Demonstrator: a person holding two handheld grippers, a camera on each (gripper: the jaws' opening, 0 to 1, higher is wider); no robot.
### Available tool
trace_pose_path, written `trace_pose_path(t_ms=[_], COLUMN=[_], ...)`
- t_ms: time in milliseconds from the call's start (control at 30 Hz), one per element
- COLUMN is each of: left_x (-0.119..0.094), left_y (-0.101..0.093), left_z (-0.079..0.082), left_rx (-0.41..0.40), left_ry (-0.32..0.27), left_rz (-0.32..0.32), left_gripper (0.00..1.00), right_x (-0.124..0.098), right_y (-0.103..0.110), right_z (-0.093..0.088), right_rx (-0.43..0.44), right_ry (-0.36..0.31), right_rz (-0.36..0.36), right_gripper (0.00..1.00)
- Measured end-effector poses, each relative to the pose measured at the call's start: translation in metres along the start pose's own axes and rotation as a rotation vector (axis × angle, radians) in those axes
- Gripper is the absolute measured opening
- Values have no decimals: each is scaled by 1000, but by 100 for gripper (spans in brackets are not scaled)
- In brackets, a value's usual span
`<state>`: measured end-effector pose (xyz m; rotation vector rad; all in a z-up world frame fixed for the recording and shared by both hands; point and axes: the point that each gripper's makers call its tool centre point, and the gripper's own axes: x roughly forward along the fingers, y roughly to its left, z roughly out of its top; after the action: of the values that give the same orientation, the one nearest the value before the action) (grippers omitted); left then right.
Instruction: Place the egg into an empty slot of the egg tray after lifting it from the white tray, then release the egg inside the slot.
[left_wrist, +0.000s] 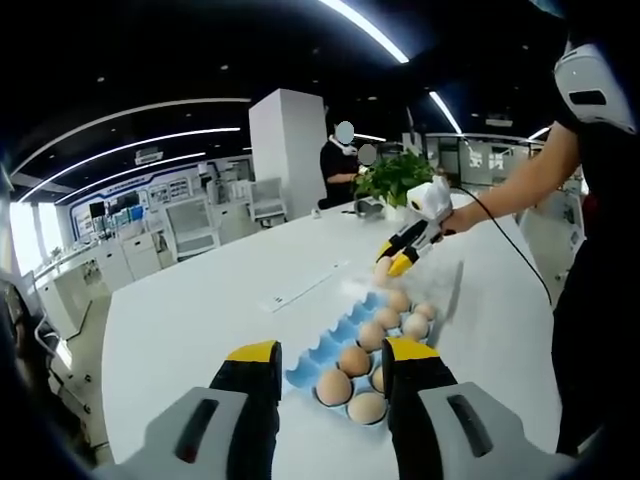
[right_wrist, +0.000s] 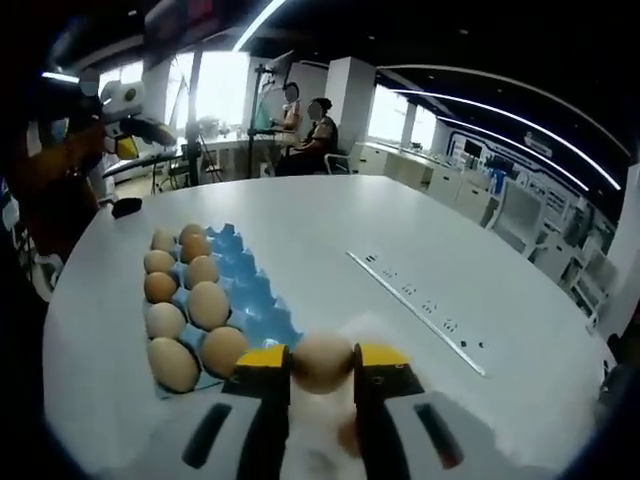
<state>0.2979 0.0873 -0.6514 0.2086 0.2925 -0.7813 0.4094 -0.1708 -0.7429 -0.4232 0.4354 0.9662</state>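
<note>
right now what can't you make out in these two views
- White tray: right gripper view, blurred and covered by the right gripper and the egg it holds.
- Egg tray's near slots: left gripper view, hidden behind the left gripper.
- Left gripper: right gripper view, too small to read.

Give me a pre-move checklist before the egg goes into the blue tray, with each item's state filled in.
1. Egg held: the right gripper has the egg between its jaws. Ok.
2. Empty slots: the blue egg tray shows bare cups along the side facing the middle of the table. Ok.
3. Neighbouring eggs: the nearest egg sits close beside the open cups, so go down straight. Ok, with care.
4. Left gripper: open, holding nothing, above the tray's opposite end. Ok.
5. White tray: blurred under the held egg; whether the egg has cleared it, cannot tell.
</note>
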Motion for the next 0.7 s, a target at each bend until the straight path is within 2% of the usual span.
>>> trace_pose_path(t_ms=[700], left_x=[-3], left_y=[2], left_z=[-2], left_rx=[-1], left_ry=[0], left_rz=[7], left_gripper=[40], right_x=[16], right_y=[17], right_z=[28], right_rx=[-7], right_ry=[-52], right_rz=[39], right_gripper=[23])
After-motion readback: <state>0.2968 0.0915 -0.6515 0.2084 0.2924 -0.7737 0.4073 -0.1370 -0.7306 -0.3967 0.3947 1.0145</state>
